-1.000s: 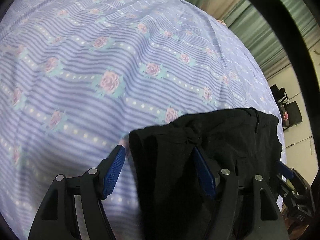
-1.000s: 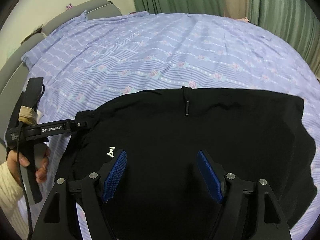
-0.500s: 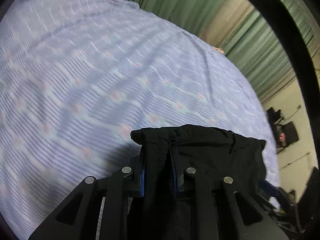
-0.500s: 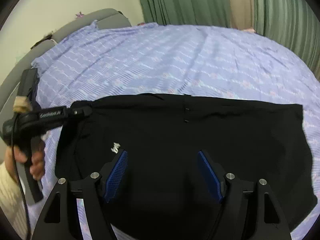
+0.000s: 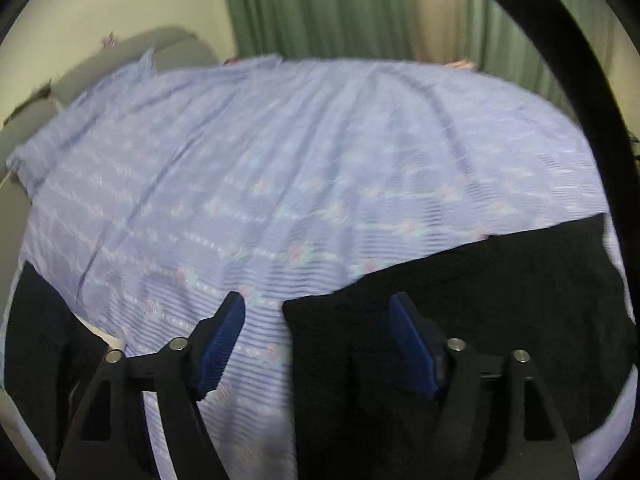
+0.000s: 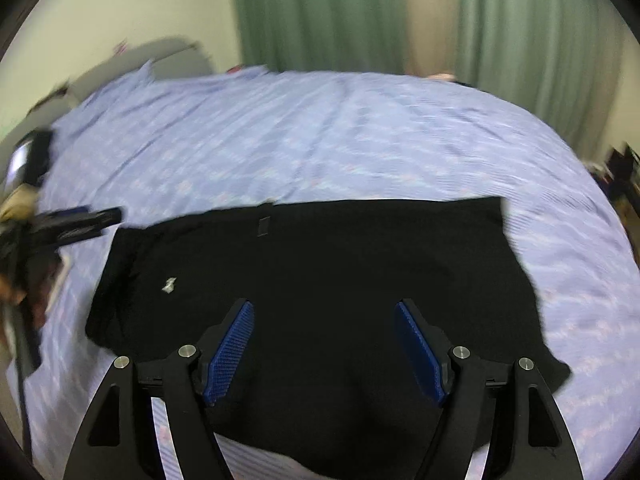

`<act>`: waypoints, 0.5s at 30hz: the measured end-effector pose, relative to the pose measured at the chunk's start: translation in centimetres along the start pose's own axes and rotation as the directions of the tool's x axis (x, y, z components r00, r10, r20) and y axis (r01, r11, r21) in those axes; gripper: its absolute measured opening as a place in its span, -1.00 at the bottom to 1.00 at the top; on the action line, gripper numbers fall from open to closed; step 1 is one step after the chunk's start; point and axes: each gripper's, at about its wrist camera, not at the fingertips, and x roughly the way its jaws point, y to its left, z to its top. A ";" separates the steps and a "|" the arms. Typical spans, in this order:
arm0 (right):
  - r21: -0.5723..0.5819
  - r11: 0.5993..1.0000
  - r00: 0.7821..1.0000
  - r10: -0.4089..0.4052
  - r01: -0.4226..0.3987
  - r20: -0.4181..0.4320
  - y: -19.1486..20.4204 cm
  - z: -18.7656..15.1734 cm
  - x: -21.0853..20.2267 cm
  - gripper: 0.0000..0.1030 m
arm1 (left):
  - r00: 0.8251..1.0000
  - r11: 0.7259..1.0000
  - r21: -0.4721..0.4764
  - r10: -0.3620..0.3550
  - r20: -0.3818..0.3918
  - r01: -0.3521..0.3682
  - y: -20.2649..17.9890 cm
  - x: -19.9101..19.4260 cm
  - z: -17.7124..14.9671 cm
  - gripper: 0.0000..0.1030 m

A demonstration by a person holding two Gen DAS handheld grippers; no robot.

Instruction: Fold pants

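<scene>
The black pants [image 6: 320,280] lie folded flat on the lilac flowered bedsheet [image 6: 340,140], with a small white logo [image 6: 169,285] near their left side. In the left wrist view the pants [image 5: 480,300] fill the lower right. My left gripper [image 5: 318,340] is open and empty, its right finger over the pants' left edge. It also shows at the left of the right wrist view [image 6: 80,220], just off the pants. My right gripper [image 6: 324,348] is open and empty, hovering above the near part of the pants.
Green curtains [image 6: 340,12] hang behind the bed. A grey headboard [image 5: 132,56] stands at the back left. Dark items [image 6: 620,168] sit at the far right beyond the bed. A dark shape [image 5: 36,328] lies at the lower left of the left wrist view.
My left gripper, shut on the pants' edge half a second ago, has opened, let go and drawn back left. Both cameras have tilted up; the pants lie flat.
</scene>
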 end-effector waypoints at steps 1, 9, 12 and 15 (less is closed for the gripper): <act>0.028 1.000 1.000 -0.009 0.009 0.010 -1.1 -0.2 -0.7 0.43 | 0.999 0.999 0.008 -0.044 0.009 0.044 -1.0 -1.4 -0.3 0.48; 0.257 0.953 0.987 -0.150 0.159 -0.052 -13.6 -5.1 -4.1 0.44 | 0.938 0.926 0.145 -0.341 -0.071 0.348 -12.8 -5.2 -5.2 0.49; 0.359 0.917 0.985 -0.148 0.171 -0.091 -17.4 -7.0 -3.6 0.44 | 0.916 0.893 0.203 -0.392 -0.089 0.402 -17.6 -4.7 -6.3 0.48; 0.465 0.874 0.989 -0.103 0.141 -0.106 -20.5 -8.7 -1.8 0.43 | 0.890 0.865 0.209 -0.442 -0.113 0.456 -21.1 -4.0 -7.0 0.48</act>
